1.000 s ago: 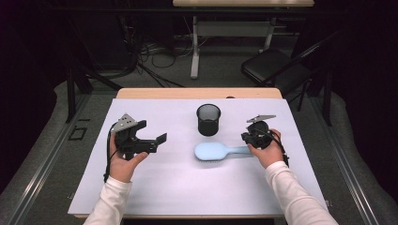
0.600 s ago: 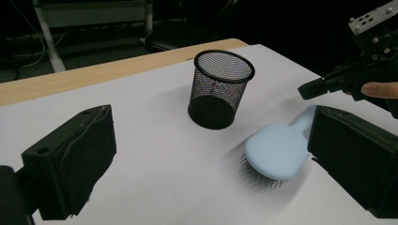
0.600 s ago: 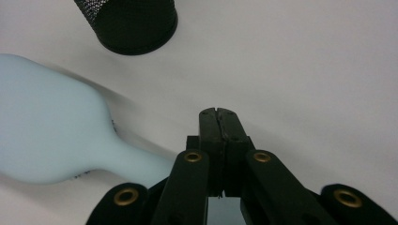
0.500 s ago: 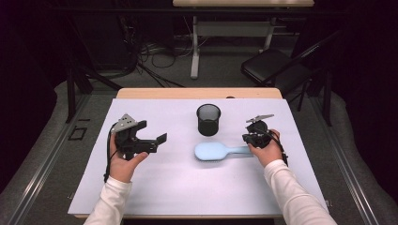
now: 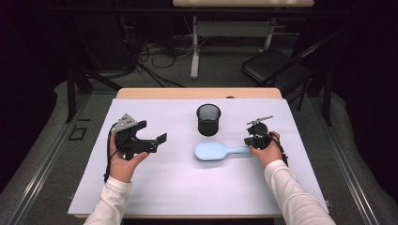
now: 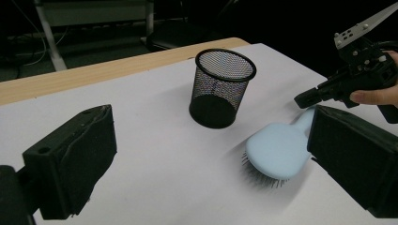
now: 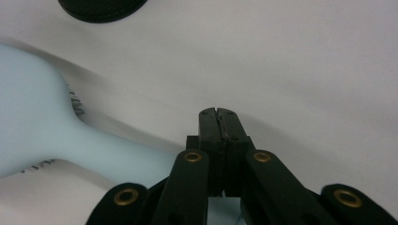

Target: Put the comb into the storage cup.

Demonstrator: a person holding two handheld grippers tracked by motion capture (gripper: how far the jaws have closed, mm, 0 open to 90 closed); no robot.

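Pale-blue plastic hairbrush [image 5: 220, 152], bristles down, handle in closed right jaws; left jaws wide, empty.

one hairbrush [image 5: 220, 152], one mesh cup [image 5: 208, 119]

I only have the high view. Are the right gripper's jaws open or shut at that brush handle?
Observer: Shut. In the right gripper view the right gripper has its pads pressed together with nothing between the tips; the hairbrush handle runs beneath them.
Operator: Bristles up or down?
Observer: Down. The left gripper view shows the bristles against the white sheet.
Operator: And the left gripper?
Observer: The left gripper is wide open, with nothing between its jaws.
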